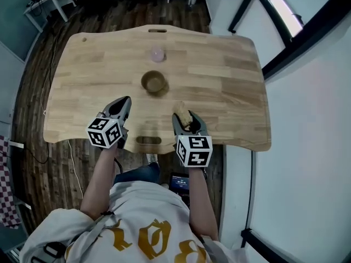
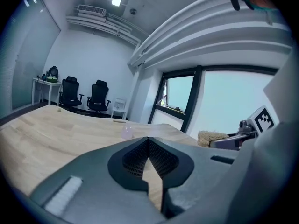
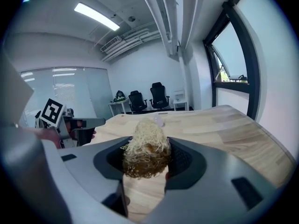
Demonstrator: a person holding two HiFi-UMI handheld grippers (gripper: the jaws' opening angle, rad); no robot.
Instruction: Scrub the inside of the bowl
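Observation:
A small brown bowl (image 1: 154,83) stands upright near the middle of the wooden table (image 1: 230,86). My right gripper (image 1: 185,118) is shut on a tan fibrous scrubber (image 3: 145,148), held over the table's near edge, to the right of and nearer than the bowl. The scrubber (image 1: 182,113) sticks out past the jaws. My left gripper (image 1: 122,107) is shut and empty, its tips meeting (image 2: 148,142), left of and nearer than the bowl. The bowl is hidden in both gripper views.
A small pale pink object (image 1: 157,53) sits beyond the bowl, also seen as a pale lump (image 2: 127,133). The table has a slot (image 1: 148,140) at the near edge between the grippers. Office chairs (image 2: 84,97) and a side table stand beyond on the wooden floor.

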